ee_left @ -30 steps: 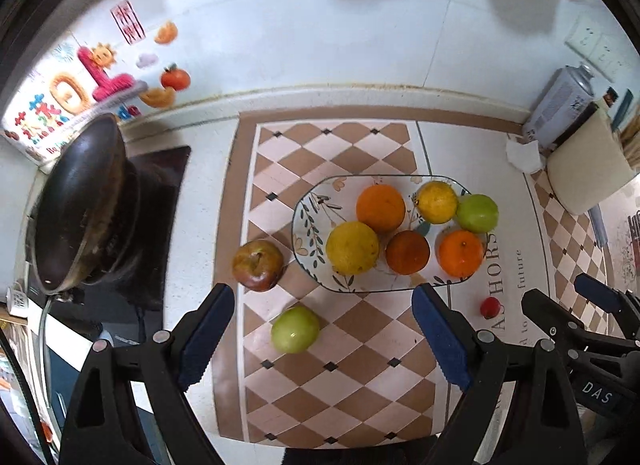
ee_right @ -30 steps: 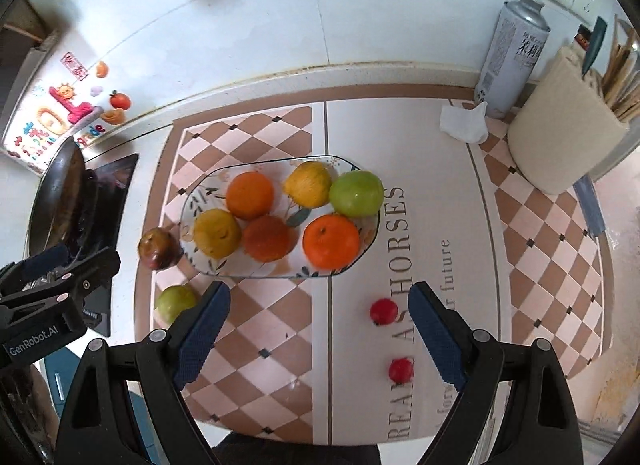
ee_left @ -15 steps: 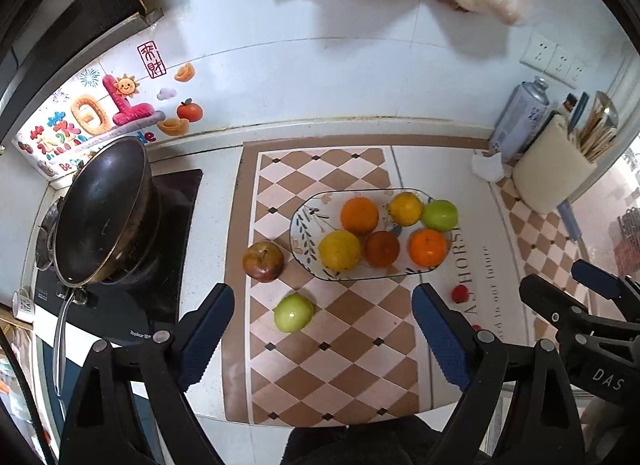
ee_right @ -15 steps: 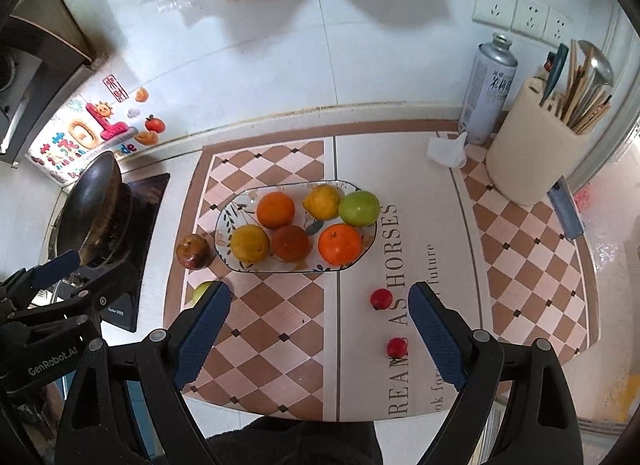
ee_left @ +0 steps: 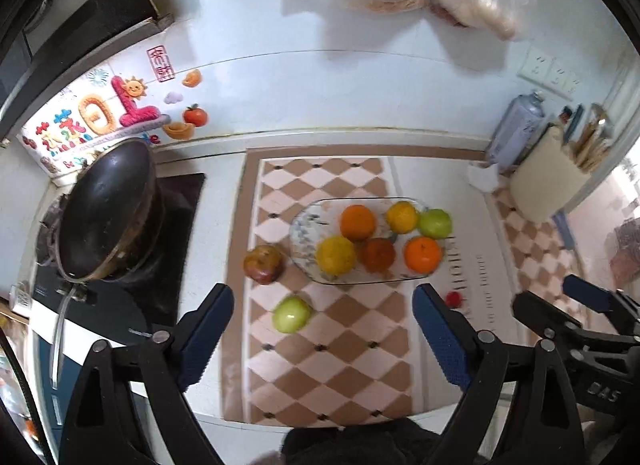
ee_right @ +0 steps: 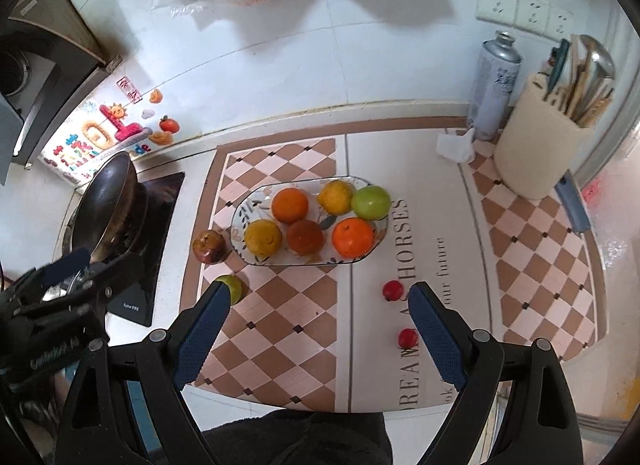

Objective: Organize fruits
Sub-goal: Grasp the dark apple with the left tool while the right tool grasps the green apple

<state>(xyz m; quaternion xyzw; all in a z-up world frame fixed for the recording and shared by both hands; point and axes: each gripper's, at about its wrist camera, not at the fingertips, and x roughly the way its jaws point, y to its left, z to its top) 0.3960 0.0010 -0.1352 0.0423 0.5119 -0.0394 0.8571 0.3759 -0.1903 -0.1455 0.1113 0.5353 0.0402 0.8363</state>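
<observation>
Both jaws stand wide with nothing between them, the left gripper point(ee_left: 323, 307) having just spread further than the right gripper point(ee_right: 319, 303).
Six fruits fill the glass plate point(ee_right: 245, 213) mid-mat; a red apple point(ee_right: 208, 246) and green apple point(ee_left: 291, 313) lie toward the mat's left edge, and two small red fruits point(ee_right: 392, 290), perhaps cherries, lie on the lettering.

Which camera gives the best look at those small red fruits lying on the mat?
The right wrist view: both small red fruits show beside its jaw. The left wrist view shows only one, blurred, by its jaw.
</observation>
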